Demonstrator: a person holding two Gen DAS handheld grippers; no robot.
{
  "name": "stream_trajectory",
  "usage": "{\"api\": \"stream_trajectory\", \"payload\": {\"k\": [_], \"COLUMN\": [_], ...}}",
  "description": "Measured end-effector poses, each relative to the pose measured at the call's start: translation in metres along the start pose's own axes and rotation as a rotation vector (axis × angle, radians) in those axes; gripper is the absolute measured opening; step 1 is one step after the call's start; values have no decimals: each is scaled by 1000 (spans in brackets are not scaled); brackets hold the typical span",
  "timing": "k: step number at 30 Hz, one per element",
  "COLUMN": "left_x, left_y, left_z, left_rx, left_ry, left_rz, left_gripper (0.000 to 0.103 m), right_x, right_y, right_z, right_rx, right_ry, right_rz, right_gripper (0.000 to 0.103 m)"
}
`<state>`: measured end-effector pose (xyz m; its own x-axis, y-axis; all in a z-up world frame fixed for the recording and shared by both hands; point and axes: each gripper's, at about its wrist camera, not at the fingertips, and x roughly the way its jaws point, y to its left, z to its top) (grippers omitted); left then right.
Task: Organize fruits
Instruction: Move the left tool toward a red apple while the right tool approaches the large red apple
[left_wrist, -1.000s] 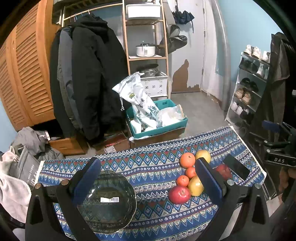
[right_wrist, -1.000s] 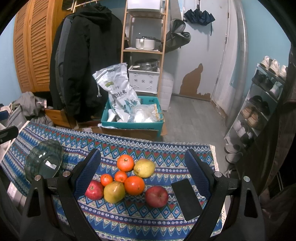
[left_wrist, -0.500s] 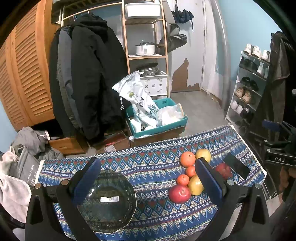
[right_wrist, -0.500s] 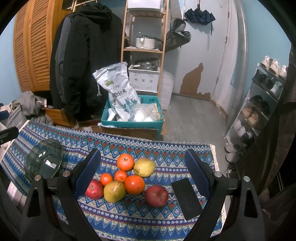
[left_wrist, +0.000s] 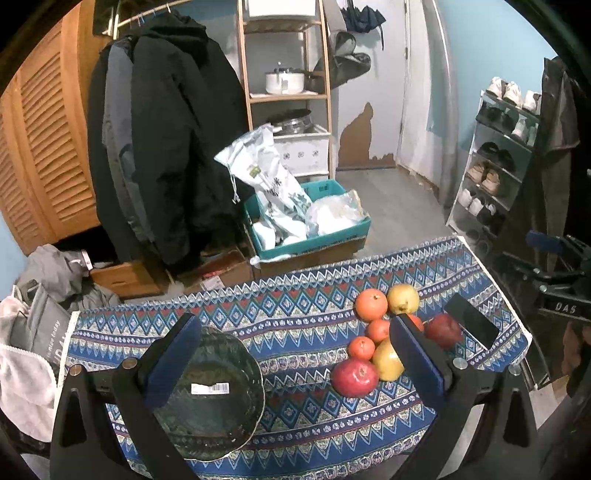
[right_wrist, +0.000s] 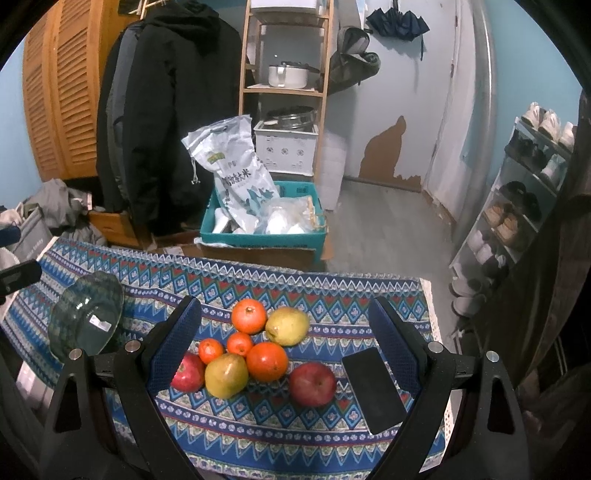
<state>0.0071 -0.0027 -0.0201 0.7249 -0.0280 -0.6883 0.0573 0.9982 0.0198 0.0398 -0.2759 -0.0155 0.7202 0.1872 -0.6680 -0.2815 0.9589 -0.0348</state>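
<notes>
Eight fruits beside glass bowl

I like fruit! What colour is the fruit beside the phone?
Red apple, clearest in the right wrist view.

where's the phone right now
In the right wrist view the phone lies flat on the patterned tablecloth at the table's right end, just right of the lone red apple and apart from it.
</notes>
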Motion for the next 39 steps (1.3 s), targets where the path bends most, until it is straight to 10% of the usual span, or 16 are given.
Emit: {"api": "stream_trajectory", "payload": {"k": [39], "left_x": [168], "left_y": [-32], "left_z": [-63], "left_rx": [-6], "left_ry": [405], "left_rz": [-101], "left_gripper": [103], "right_x": [162], "right_y": [-49], "right_z": [-97], "right_rx": [66], "right_ry": [517], "right_rz": [-26], "right_gripper": [90]}}
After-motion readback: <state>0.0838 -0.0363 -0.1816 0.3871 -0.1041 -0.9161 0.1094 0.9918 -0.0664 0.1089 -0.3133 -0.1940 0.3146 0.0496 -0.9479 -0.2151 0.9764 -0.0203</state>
